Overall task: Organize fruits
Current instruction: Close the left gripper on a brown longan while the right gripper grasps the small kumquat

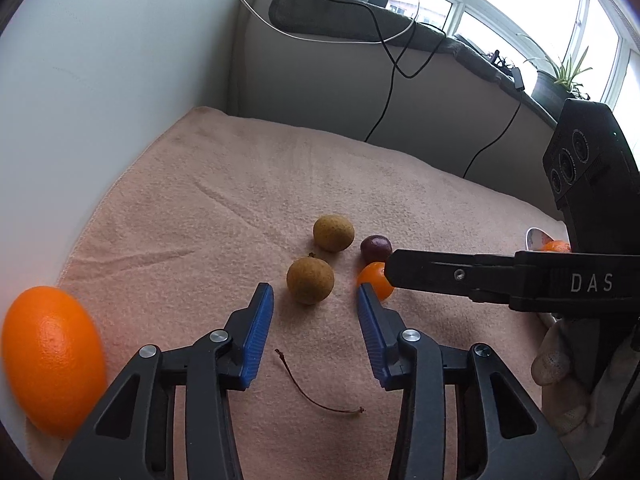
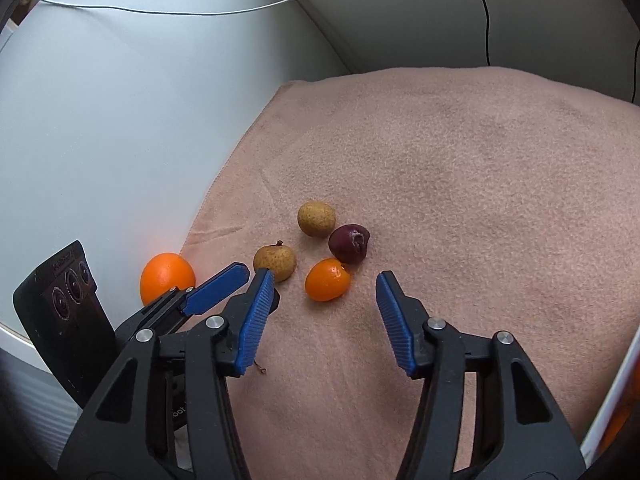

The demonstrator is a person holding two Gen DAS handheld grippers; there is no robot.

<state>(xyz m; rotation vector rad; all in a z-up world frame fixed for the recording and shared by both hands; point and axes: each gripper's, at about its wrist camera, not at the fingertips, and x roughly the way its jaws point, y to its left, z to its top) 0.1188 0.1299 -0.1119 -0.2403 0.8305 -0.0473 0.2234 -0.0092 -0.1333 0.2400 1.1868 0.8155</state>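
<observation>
Four small fruits lie close together on a pink towel (image 1: 240, 184): two brown longans (image 1: 310, 280) (image 1: 333, 233), a dark cherry (image 1: 375, 248) and a small orange kumquat (image 1: 374, 278). They also show in the right wrist view: the longans (image 2: 275, 262) (image 2: 316, 218), the cherry (image 2: 349, 243), the kumquat (image 2: 327, 280). My left gripper (image 1: 316, 300) is open, just short of the near longan. My right gripper (image 2: 325, 285) is open, just short of the kumquat. A big orange (image 1: 52, 360) (image 2: 166, 277) lies at the towel's left edge.
A loose cherry stem (image 1: 312, 392) lies on the towel between my left fingers. A white wall (image 1: 100, 80) borders the towel on the left, a grey panel with cables (image 1: 384, 100) at the back. A white plate with an orange fruit (image 1: 556, 246) sits far right.
</observation>
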